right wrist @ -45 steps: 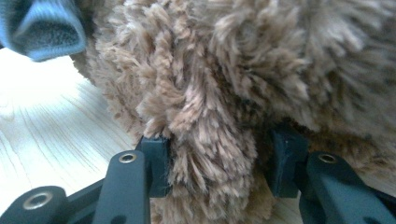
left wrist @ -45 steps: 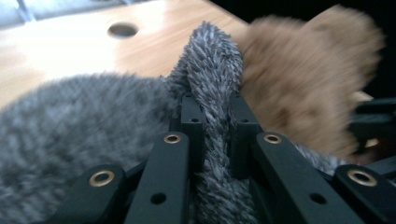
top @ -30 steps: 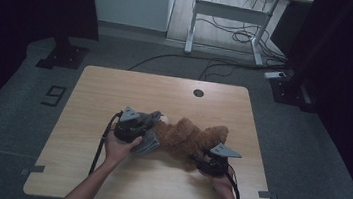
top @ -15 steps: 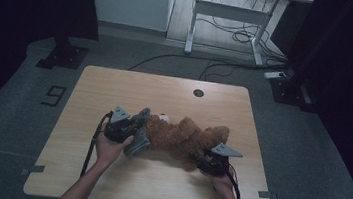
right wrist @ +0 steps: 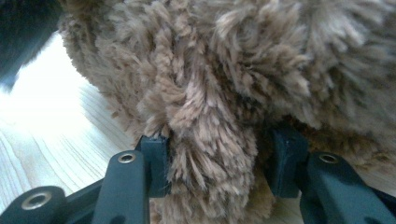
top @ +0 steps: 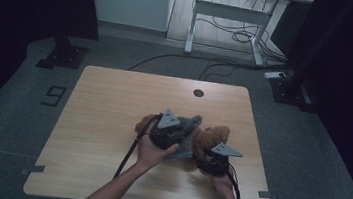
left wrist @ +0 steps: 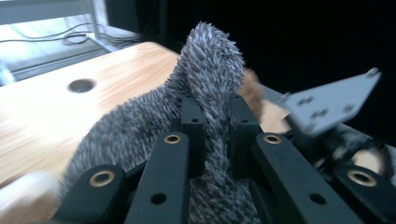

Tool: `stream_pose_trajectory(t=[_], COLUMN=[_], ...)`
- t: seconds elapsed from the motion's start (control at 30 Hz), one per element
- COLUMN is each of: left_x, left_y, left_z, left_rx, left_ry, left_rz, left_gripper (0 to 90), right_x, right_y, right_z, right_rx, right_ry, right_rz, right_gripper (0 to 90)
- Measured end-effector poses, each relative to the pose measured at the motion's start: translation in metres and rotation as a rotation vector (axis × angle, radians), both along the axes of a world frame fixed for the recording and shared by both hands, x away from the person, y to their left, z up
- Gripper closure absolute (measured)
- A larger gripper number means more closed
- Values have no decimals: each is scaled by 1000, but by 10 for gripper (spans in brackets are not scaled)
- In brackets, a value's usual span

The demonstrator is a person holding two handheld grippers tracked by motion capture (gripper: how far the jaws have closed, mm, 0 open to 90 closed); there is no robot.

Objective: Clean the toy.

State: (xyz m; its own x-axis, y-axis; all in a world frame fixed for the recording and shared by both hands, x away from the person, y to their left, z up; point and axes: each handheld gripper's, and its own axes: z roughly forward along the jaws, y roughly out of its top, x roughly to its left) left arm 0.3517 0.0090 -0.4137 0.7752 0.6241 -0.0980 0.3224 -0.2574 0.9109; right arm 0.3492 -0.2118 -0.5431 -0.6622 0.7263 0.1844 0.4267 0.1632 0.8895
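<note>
two grippers, left gripper pinching grey fabric, right gripper clamping brown plush

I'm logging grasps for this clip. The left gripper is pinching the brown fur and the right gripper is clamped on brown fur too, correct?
Not quite. The left gripper is pinching grey fur, not brown, as the left gripper view shows. The rest holds: the right gripper is clamped on brown fur.
</note>
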Motion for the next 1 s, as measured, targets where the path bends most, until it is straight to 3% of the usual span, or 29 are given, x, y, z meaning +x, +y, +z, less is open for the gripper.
stream_pose_trajectory(t=[0.13, 0.2, 0.33, 0.43, 0.63, 0.73, 0.83, 1.0], left_x=[5, 10, 27, 32, 28, 27, 31, 38], left_y=[-35, -48, -57, -50, -37, -25, -9, 31], left_z=[2, -2, -21, -30, -30, -29, -29, -31], left_rx=[16, 58, 158, 188, 258, 290, 304, 238], left_ry=[12, 27, 76, 77, 34, 7, 7, 47], left_rz=[-33, -30, 20, 36, 57, 87, 134, 183], left_gripper=[797, 797, 795, 796, 795, 795, 794, 793], right_x=[0, 0, 0, 0, 0, -1, -1, 0], right_y=[0, -1, -1, 1, 2, 2, 1, 1], right_z=[0, -1, -1, -1, 0, 0, -1, -1], right_rx=[1, 2, 6, -1, -10, -11, -10, 1], right_ry=[1, 1, 2, 0, -5, -6, -5, -4], right_rz=[1, 2, 0, -1, 5, 5, 8, 10], right_gripper=[511, 511, 511, 506, 505, 505, 505, 505])
